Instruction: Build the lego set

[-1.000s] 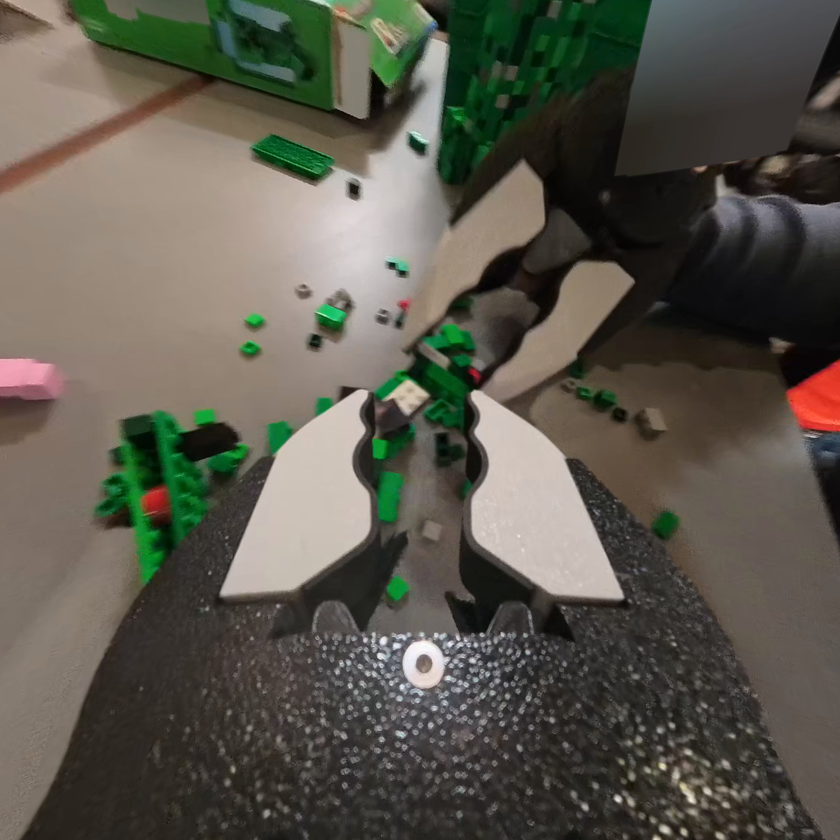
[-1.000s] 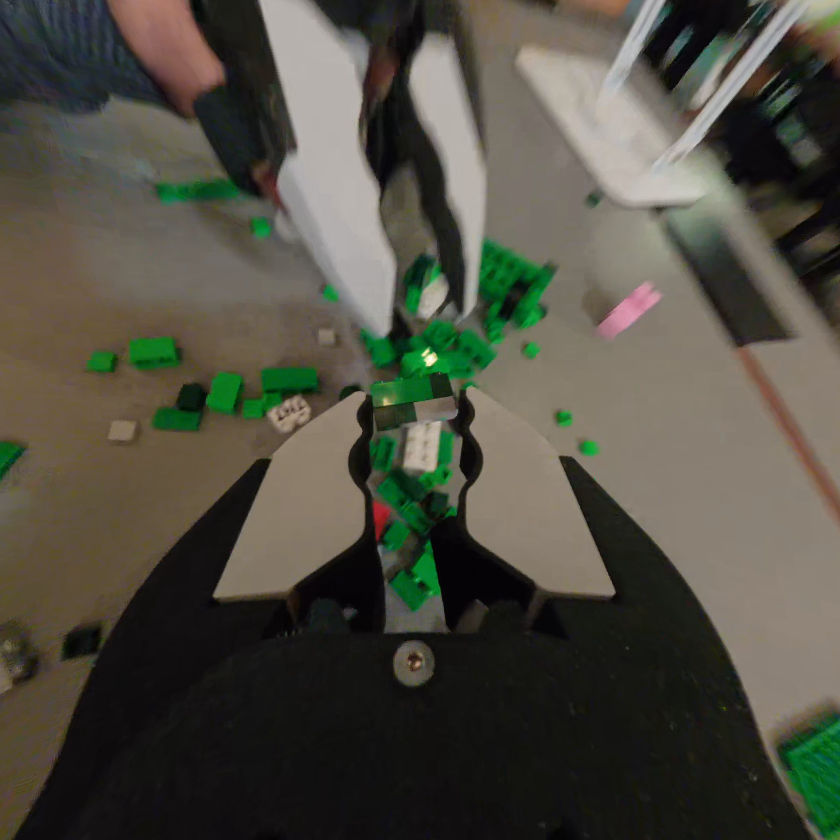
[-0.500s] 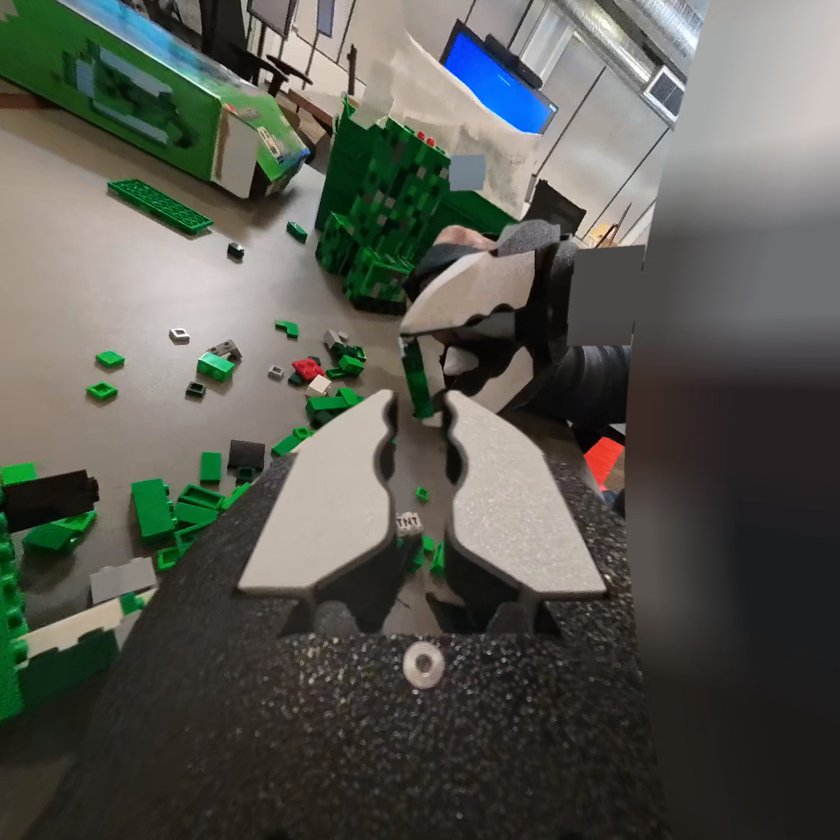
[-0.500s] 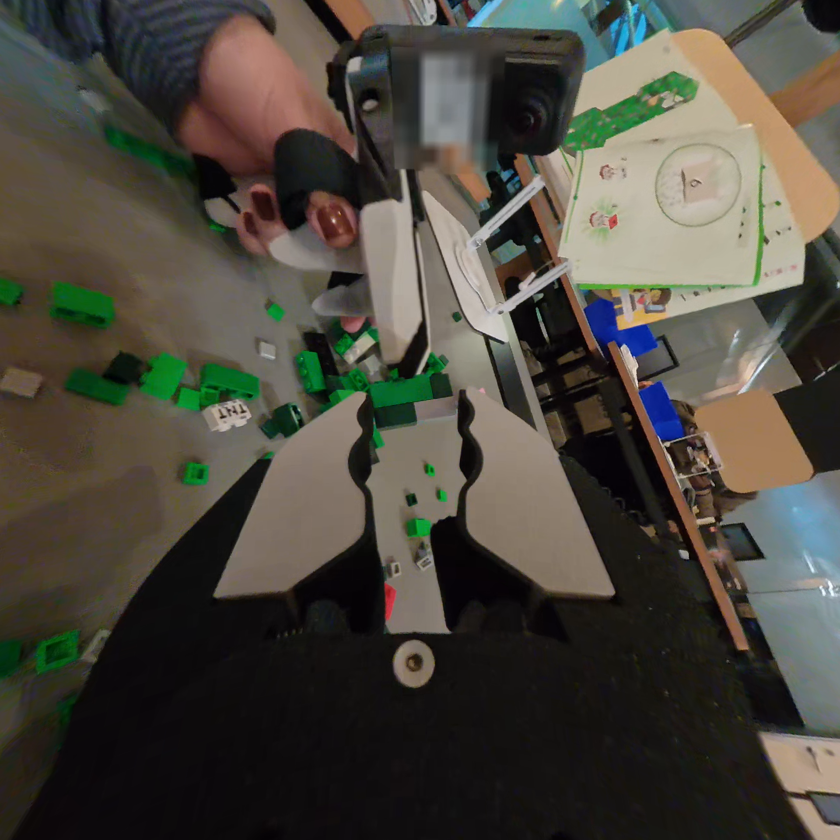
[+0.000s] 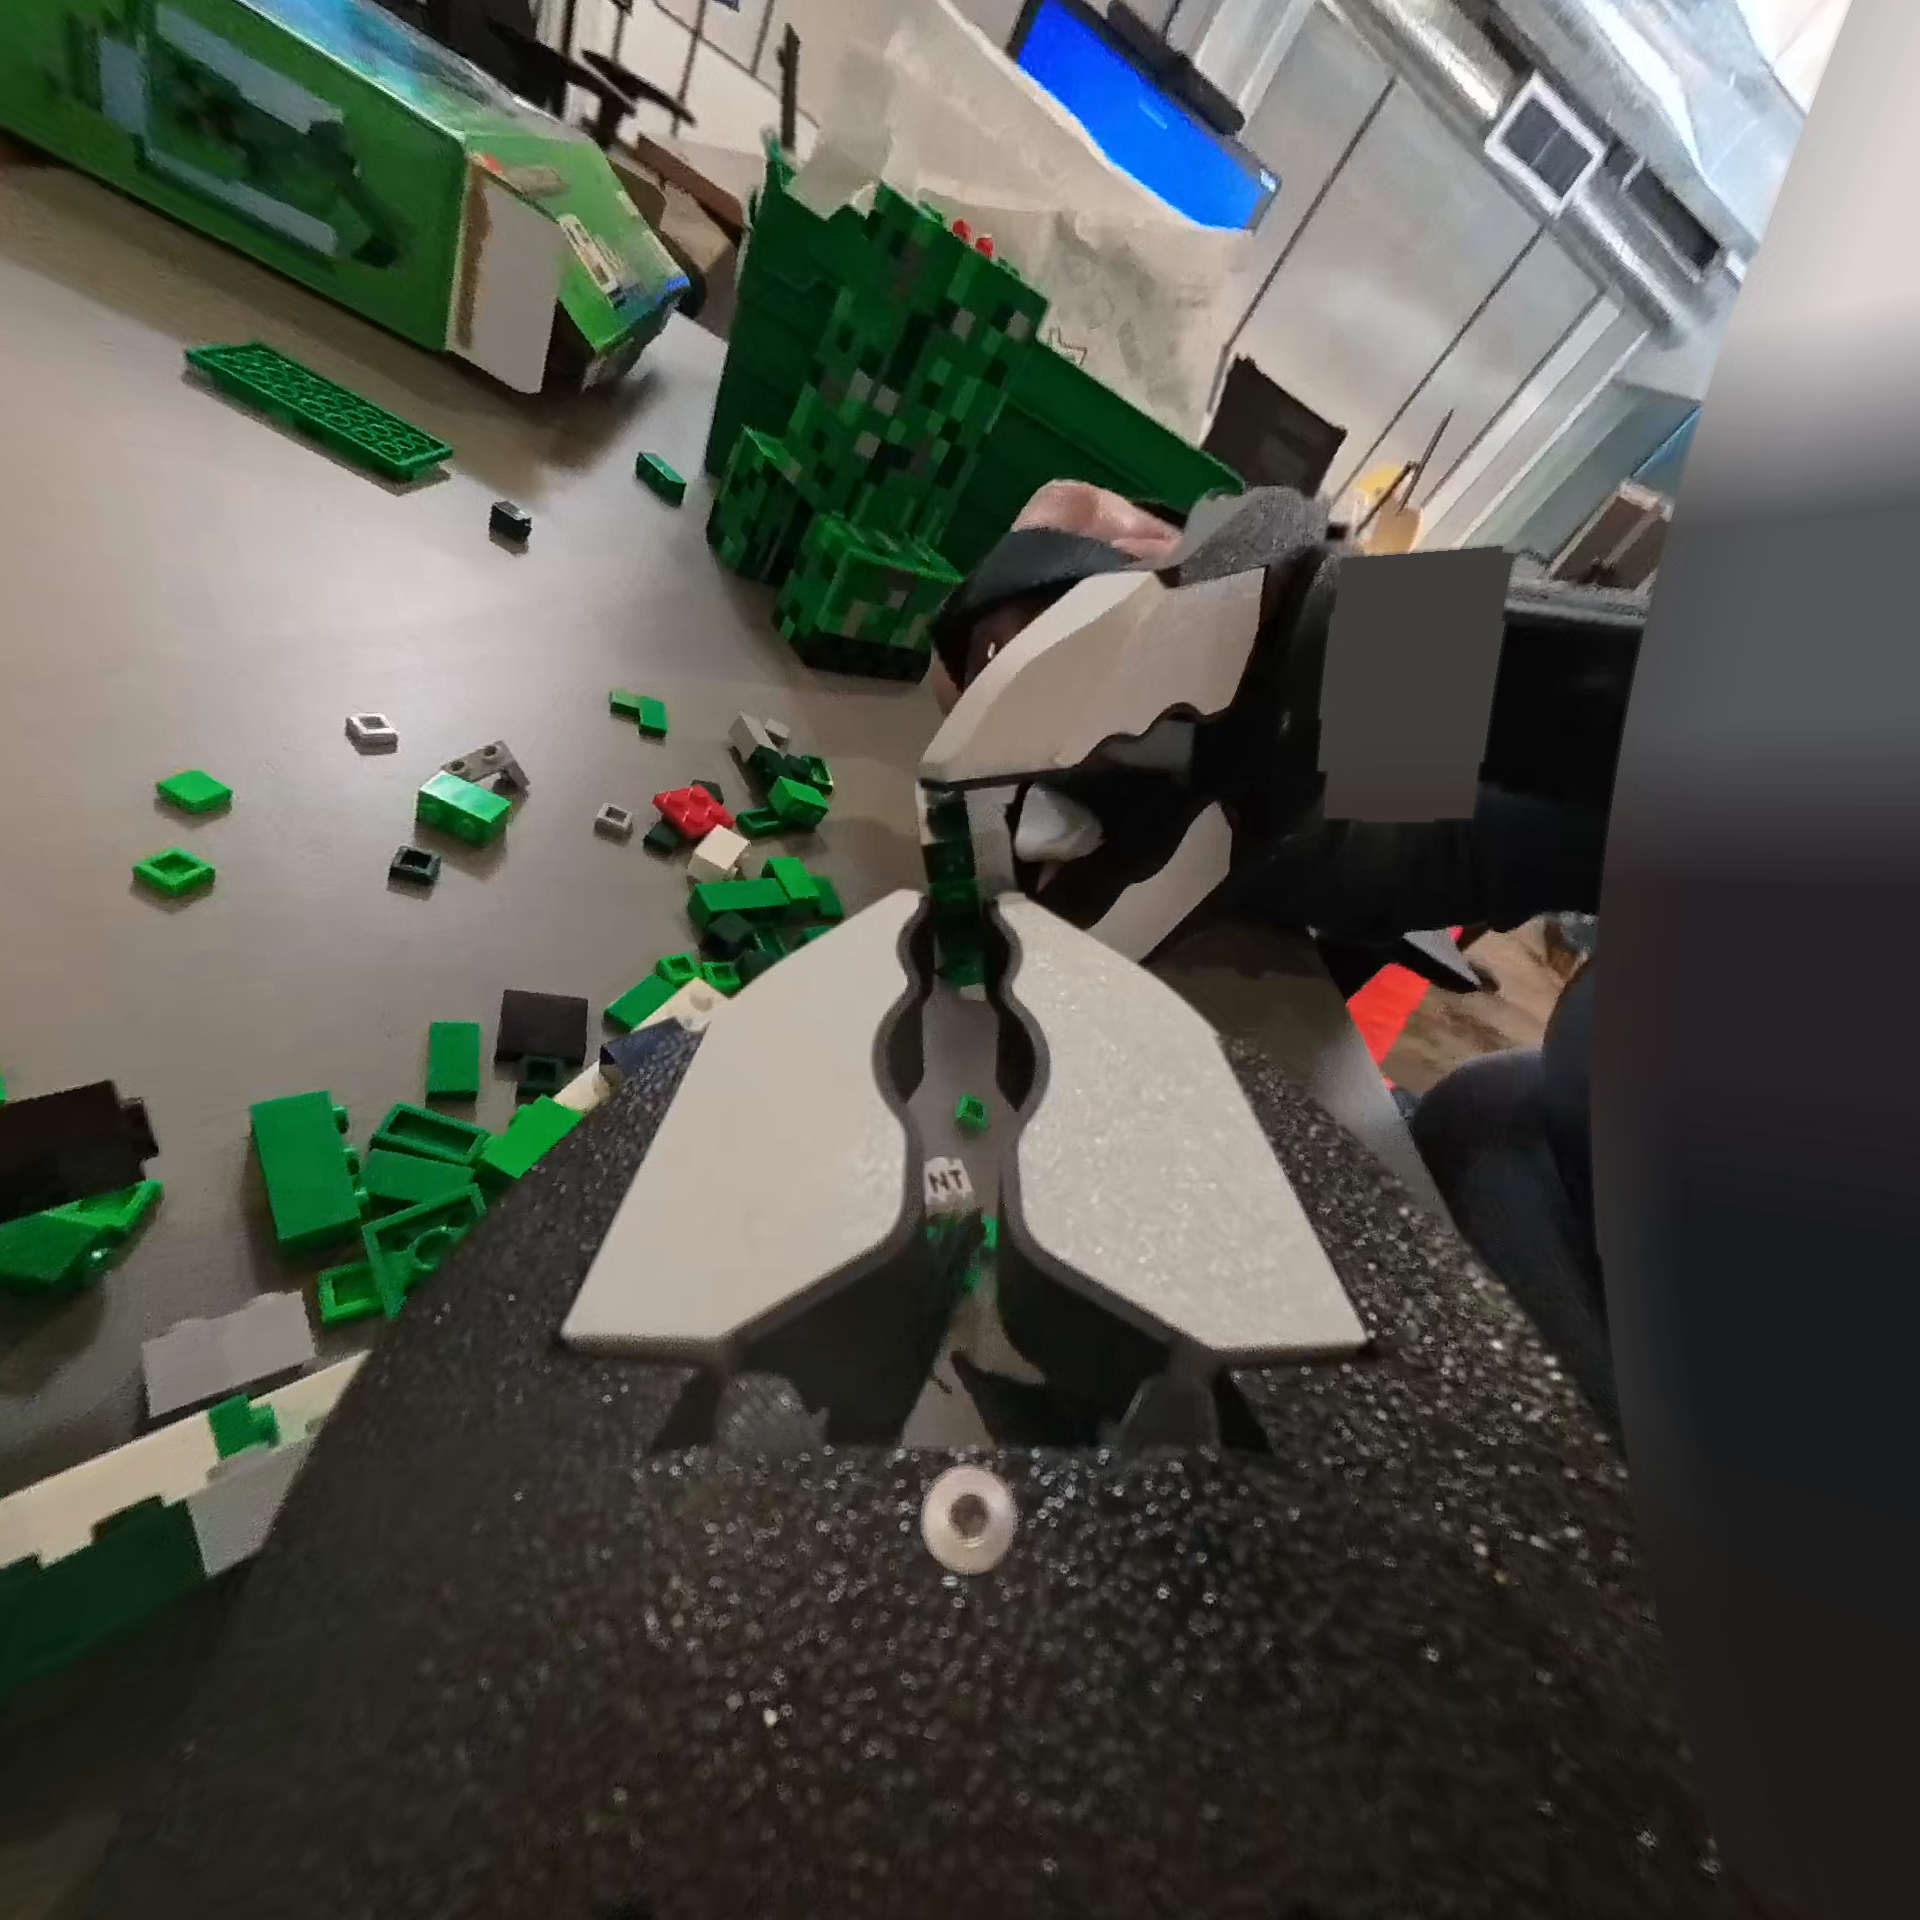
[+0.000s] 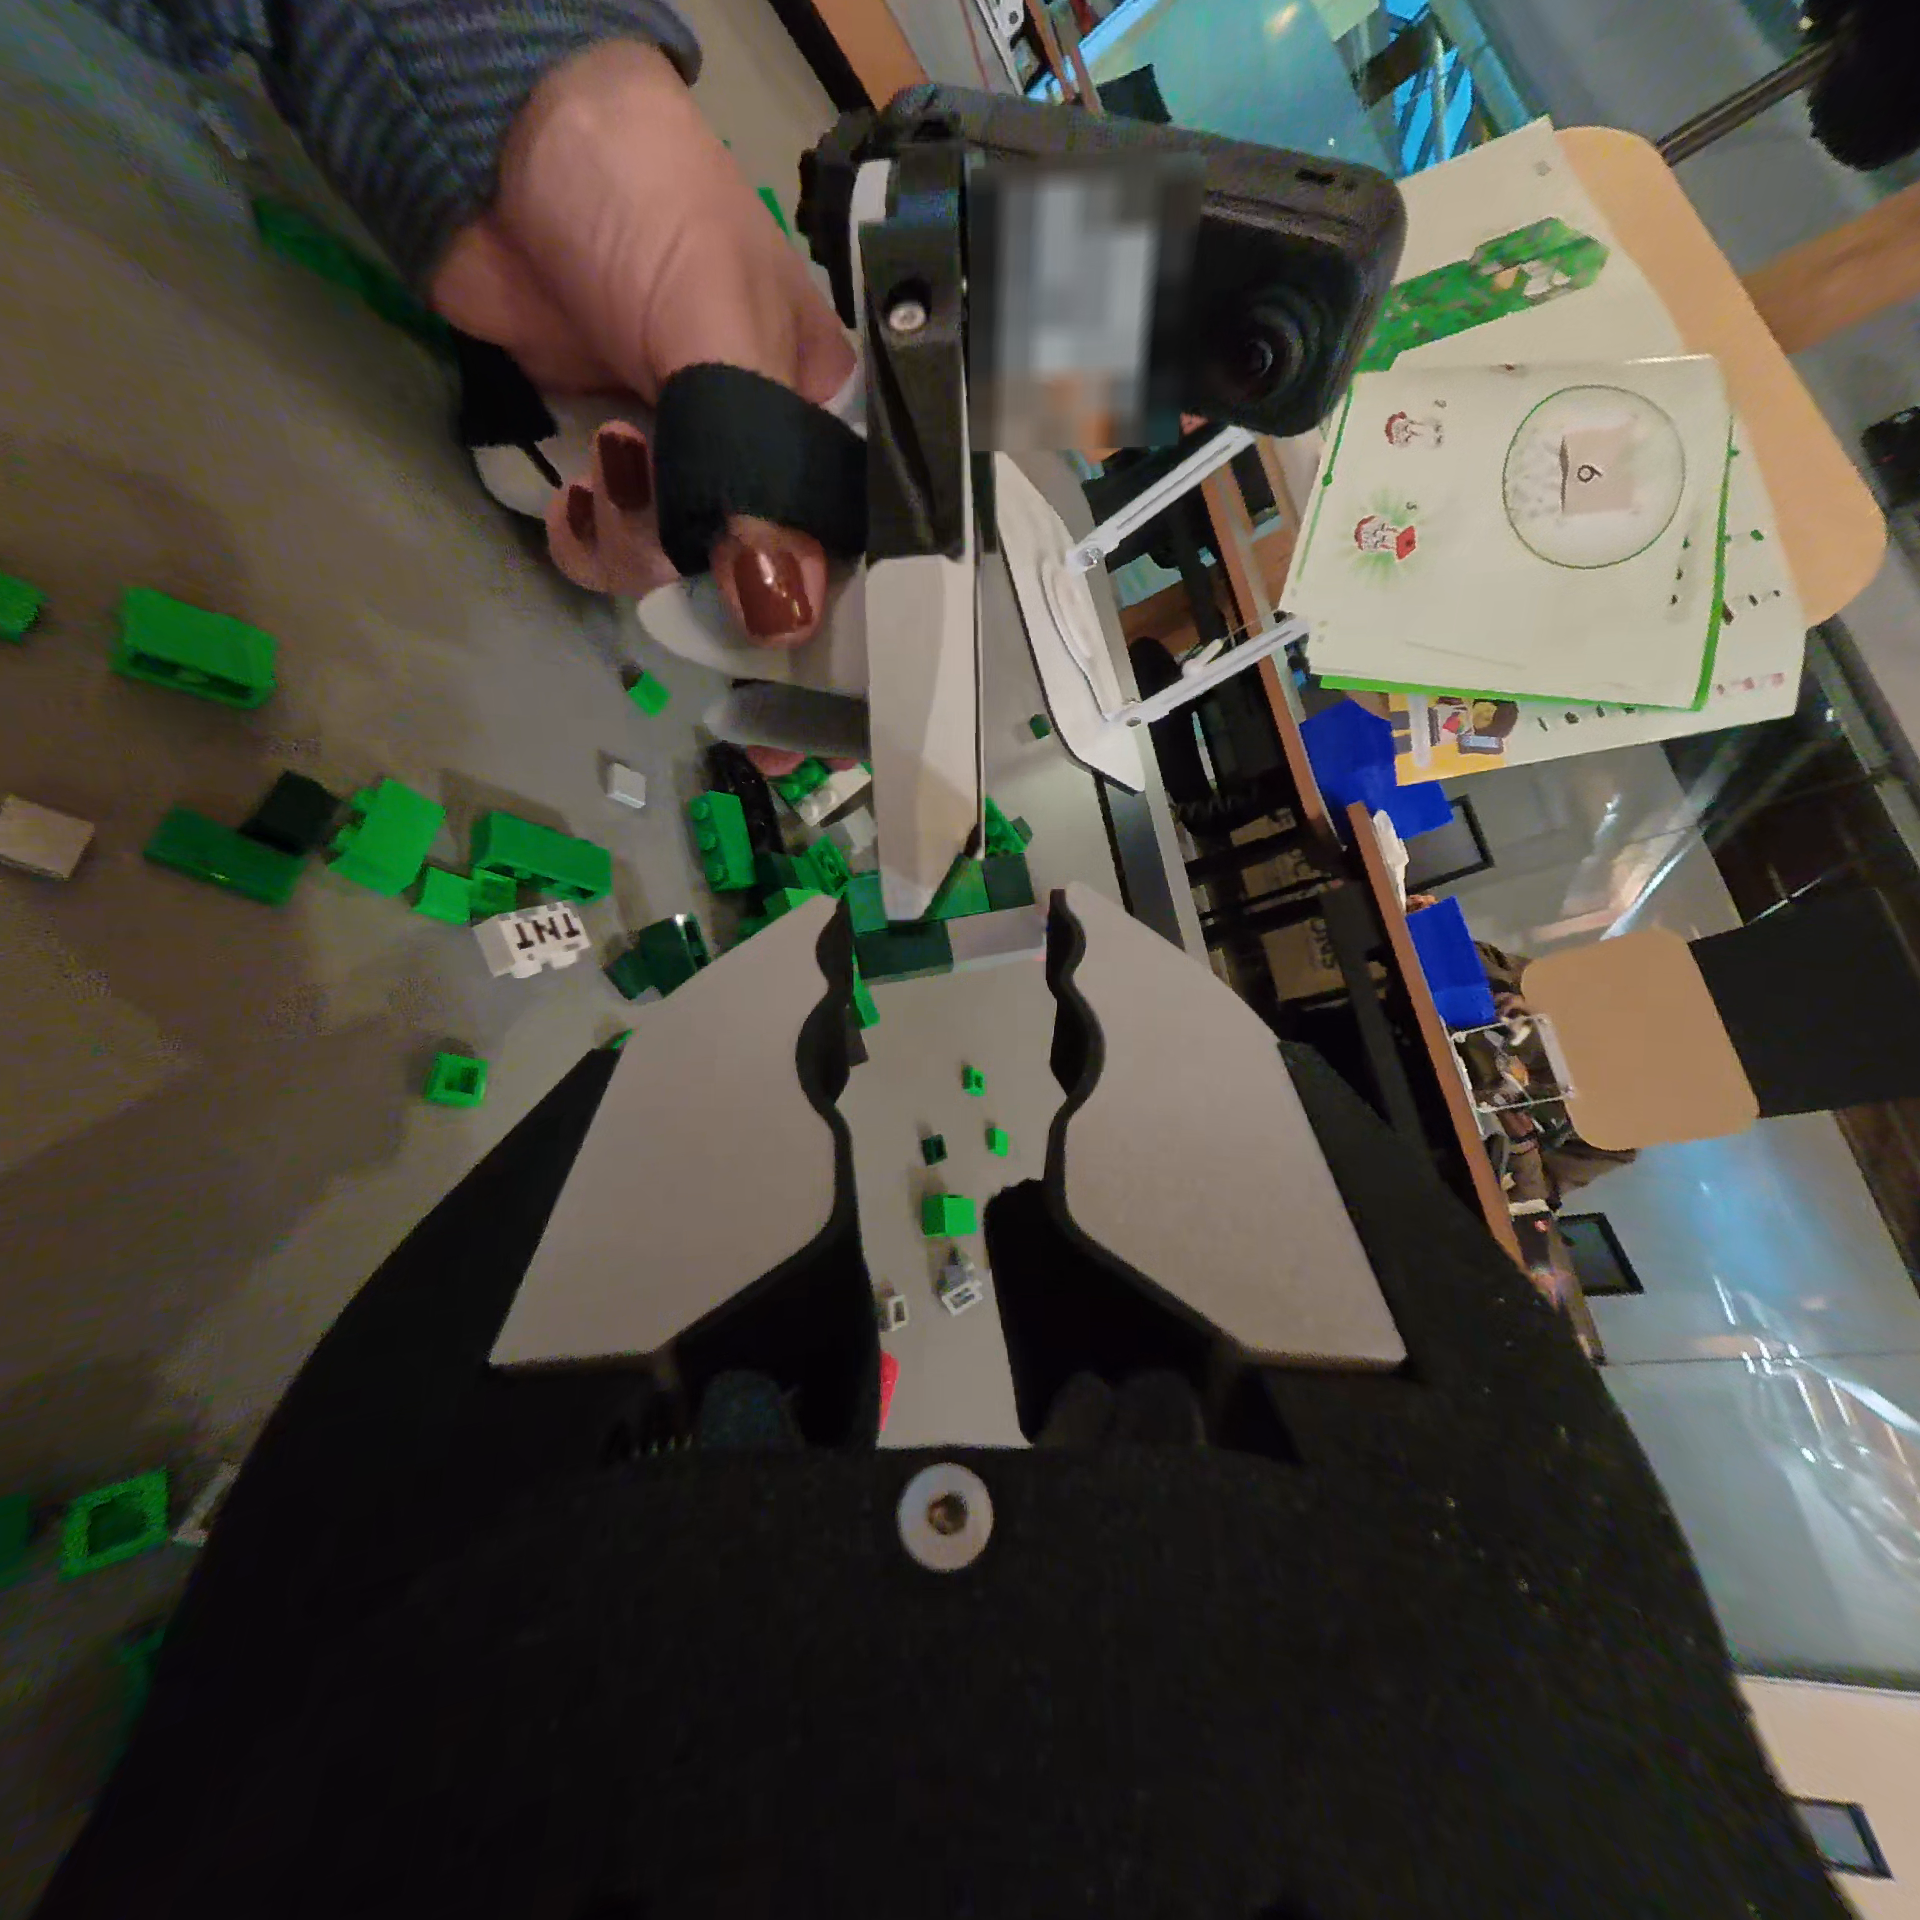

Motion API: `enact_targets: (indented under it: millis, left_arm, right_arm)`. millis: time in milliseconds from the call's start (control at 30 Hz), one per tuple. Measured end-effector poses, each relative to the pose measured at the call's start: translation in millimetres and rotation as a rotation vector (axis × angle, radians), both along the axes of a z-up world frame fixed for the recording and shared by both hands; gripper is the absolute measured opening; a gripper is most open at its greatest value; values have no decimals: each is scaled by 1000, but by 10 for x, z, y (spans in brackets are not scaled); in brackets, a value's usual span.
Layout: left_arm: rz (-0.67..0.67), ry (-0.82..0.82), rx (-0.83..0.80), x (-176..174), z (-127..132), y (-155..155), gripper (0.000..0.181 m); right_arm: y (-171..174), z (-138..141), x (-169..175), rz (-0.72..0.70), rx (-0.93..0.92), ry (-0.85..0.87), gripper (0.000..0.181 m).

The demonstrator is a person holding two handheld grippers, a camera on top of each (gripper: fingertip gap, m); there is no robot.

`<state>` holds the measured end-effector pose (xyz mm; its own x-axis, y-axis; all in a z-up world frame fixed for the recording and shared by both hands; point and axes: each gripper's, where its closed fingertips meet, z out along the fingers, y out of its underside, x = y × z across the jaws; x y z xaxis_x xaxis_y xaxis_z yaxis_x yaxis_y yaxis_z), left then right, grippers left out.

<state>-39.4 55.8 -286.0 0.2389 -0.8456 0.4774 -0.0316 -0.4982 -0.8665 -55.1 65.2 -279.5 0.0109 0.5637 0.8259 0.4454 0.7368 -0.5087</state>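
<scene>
A small stack of green, dark green and grey bricks (image 6: 902, 948) is held in the air between both grippers. My right gripper (image 6: 945, 920) is shut on it across its length. My left gripper (image 5: 958, 912) is shut on the same stack (image 5: 951, 883), with its fingers (image 6: 920, 727) coming down onto it from above in the right wrist view. In the left wrist view the right gripper's fingers (image 5: 1091, 675) reach in from the right. A hand (image 6: 644, 281) holds the left gripper.
Loose green bricks (image 5: 748, 894) lie scattered on the grey table (image 5: 260, 644). A tall green pixel-pattern model (image 5: 894, 416), a green box (image 5: 312, 177) and a long green plate (image 5: 312, 405) stand behind. An instruction booklet (image 6: 1538, 520) stands beyond the table edge. The grippers are tip to tip, or close to it. Both grippers' tips are roughly 25 cm from the tall green pixel-pattern model (image 5: 894, 416).
Both grippers have risen from the brick pile. The right one carried the stack up. The left gripper's jaws have narrowed and closed onto the stack.
</scene>
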Motion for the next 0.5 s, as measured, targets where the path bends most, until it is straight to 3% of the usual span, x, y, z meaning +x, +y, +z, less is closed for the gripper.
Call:
enact_targets:
  millis: [67, 200, 267, 333, 500]
  left_arm:
    - [-22, 31, 13, -21, -8, -27, 8]
    - [-50, 39, 72, -15, 22, -84, 8]
    - [-47, 55, 101, 5, 12, -82, 8]
    - [-48, 57, 116, 19, 16, -83, 8]
    - [-69, 61, 154, 43, 51, -129, 8]
  right_arm:
    - [-66, 22, -5, 35, -94, 38, 35]
    - [-147, 193, 30, 172, -747, 194, 36]
    - [-130, 194, 68, 209, -981, 200, 35]
    - [-122, 139, 89, 217, -1078, 188, 28]
    - [-174, 69, 79, 227, -1122, 138, 10]
